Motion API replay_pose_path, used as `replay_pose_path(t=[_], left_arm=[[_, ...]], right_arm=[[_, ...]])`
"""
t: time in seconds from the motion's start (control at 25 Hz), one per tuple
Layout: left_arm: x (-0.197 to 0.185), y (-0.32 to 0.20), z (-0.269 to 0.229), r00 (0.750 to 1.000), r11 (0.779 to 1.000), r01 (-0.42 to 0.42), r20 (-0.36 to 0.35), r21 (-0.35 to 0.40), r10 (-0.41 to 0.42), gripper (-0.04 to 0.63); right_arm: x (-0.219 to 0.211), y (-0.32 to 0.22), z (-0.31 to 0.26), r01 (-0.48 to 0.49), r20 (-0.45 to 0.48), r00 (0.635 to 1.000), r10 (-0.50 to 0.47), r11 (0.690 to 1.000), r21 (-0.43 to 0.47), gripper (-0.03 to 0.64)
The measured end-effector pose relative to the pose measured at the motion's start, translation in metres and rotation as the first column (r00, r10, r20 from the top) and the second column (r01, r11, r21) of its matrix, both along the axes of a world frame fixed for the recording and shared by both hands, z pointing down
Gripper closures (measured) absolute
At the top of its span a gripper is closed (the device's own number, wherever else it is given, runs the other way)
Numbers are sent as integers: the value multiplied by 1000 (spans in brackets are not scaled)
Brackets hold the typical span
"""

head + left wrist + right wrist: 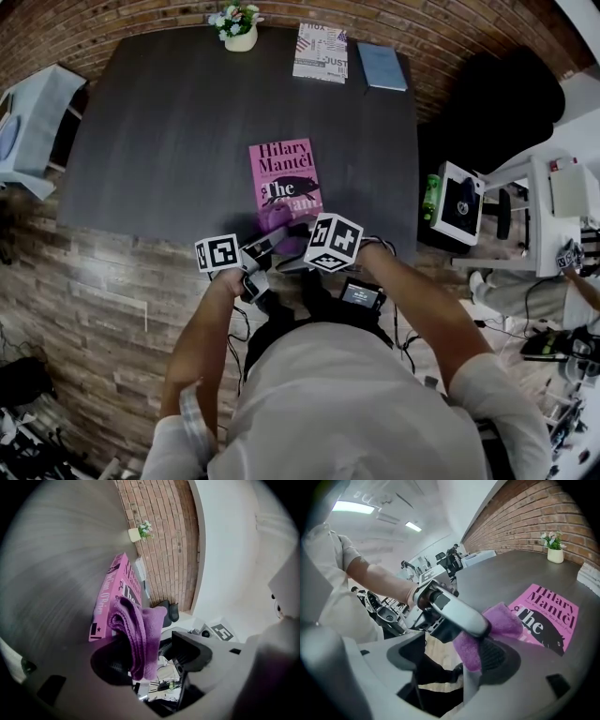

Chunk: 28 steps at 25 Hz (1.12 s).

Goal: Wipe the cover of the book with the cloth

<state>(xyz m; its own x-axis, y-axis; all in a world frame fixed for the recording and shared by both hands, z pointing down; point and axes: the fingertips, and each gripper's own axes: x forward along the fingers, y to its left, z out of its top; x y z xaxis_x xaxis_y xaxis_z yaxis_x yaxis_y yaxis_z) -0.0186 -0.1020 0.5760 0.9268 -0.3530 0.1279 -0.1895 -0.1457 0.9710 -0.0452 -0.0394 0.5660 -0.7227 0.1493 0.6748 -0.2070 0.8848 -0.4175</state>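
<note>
**A:** Head view first: where is the book (284,173)?

**B:** It lies flat, cover up, on the dark table (169,122), near the front edge. The purple cloth (275,217) is over the book's near end.

**A:** And the claws?

**B:** The left gripper (150,656) stands wide, and the cloth hangs between its jaws against one pad only. The right gripper (452,660) is spread wide too, with the cloth draped on one pad.

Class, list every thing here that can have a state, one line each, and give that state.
pink book: closed, lying flat on the table, cover up.
purple cloth: bunched, over the book's near end.
left gripper: open, cloth between its jaws.
right gripper: open, cloth against one pad.
flower pot: upright.
</note>
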Motion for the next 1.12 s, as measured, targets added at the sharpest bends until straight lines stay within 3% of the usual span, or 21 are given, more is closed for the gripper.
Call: replay_pose_path(t=[0.28, 0.56, 0.64, 0.72, 0.84, 0.96, 1.12], left_arm=[[-11, -4, 10, 999, 997, 48, -1, -60, -48, 472], [-13, -6, 13, 994, 1000, 8, 106, -13, -7, 486], [-18, -8, 10, 990, 1000, 5, 140, 19, -7, 491], [-26, -11, 6, 984, 998, 0, 176, 61, -11, 491], [-41, -19, 2, 977, 994, 18, 208, 105, -40, 492], [-59, -31, -2, 968, 988, 56, 233, 144, -89, 492], [-83, -54, -8, 935, 966, 88, 314, 244, -164, 491]], right_arm=[[7, -4, -3, -33, 11, 999, 33, 999, -25, 273], [9, -7, -5, -49, 22, 998, 50, 998, -49, 276], [13, -17, -10, -105, 26, 994, 106, 993, -61, 300], [23, -34, -12, -171, 8, 985, 172, 984, -49, 417], [45, -63, -6, -257, -84, 962, 258, 966, 27, 588], [66, -84, 9, -281, -231, 924, 305, 951, 129, 603], [74, -104, 23, -202, -359, 888, 289, 944, 259, 603]])
